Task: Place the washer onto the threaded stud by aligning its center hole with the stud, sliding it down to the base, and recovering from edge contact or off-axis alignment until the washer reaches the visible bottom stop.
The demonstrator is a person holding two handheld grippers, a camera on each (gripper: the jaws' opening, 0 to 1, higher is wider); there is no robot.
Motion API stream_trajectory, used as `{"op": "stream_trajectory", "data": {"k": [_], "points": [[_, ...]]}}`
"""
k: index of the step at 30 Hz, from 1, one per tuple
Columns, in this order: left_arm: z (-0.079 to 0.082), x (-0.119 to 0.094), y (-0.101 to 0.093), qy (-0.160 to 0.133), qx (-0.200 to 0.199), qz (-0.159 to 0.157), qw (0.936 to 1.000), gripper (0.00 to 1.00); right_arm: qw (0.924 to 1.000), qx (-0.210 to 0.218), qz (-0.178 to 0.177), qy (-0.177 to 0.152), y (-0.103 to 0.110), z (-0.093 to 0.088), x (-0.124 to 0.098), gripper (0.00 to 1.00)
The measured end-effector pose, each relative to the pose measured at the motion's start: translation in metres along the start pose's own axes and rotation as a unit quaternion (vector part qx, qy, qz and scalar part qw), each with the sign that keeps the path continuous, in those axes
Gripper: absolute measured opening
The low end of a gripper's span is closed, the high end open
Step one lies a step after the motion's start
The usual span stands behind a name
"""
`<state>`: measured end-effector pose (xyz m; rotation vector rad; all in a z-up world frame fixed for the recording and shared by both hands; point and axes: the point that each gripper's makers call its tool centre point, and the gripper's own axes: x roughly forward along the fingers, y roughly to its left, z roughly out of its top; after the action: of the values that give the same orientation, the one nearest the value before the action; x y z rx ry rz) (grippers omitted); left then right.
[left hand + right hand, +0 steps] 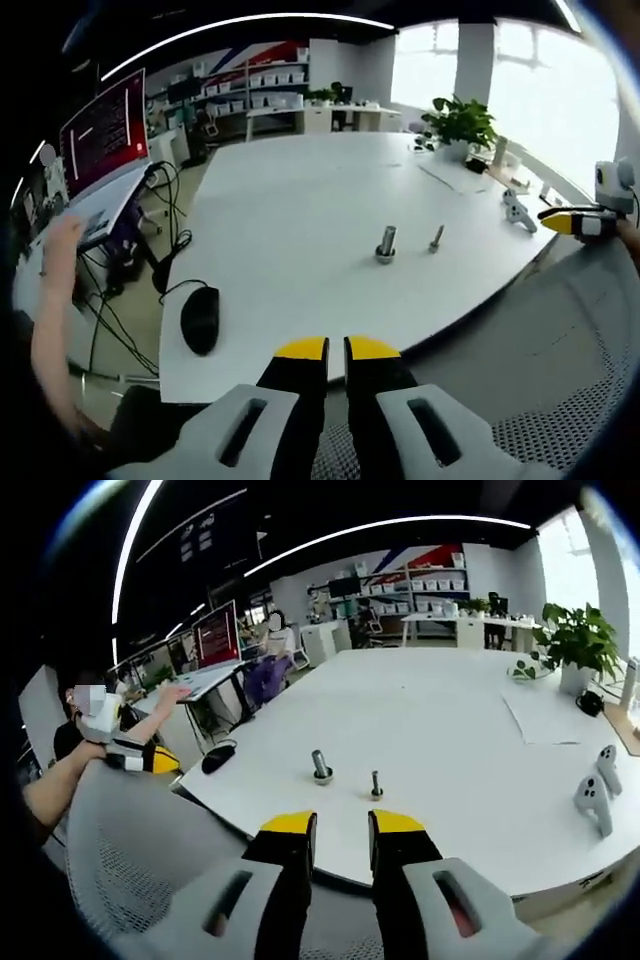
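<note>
Two upright metal pieces stand near the front of the white table (300, 200). The thicker stud (386, 243) (320, 765) has a wider ring at its foot; whether that ring is a washer is too small to tell. A thinner bolt (437, 238) (376, 784) stands close beside it. My left gripper (337, 350) hangs well short of the table edge, its yellow-tipped jaws almost touching and holding nothing. My right gripper (343, 823) is also back from the table, with a small gap between its jaws and nothing in it. Each gripper shows in the other's view (585, 222) (135, 755).
A black mouse (200, 318) (217, 755) lies at one table corner. White controllers (517, 210) (595, 790), a potted plant (458, 125) (575, 640) and a sheet of paper (555, 715) sit further off. A grey mesh chair back (130, 850) is in front of the table. A monitor (105, 135) stands alongside.
</note>
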<state>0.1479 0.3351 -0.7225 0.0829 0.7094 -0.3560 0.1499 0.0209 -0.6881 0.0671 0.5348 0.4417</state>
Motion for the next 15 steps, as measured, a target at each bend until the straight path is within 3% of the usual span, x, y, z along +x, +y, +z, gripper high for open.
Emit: {"op": "stream_trajectory", "data": {"k": [15], "points": [[0.0013,-0.0018,-0.0001,-0.009,0.001,-0.001,1.0000,0.03,0.9999,0.012,0.005,0.001,0.0051,-0.0027,0.0007,0.24]]}}
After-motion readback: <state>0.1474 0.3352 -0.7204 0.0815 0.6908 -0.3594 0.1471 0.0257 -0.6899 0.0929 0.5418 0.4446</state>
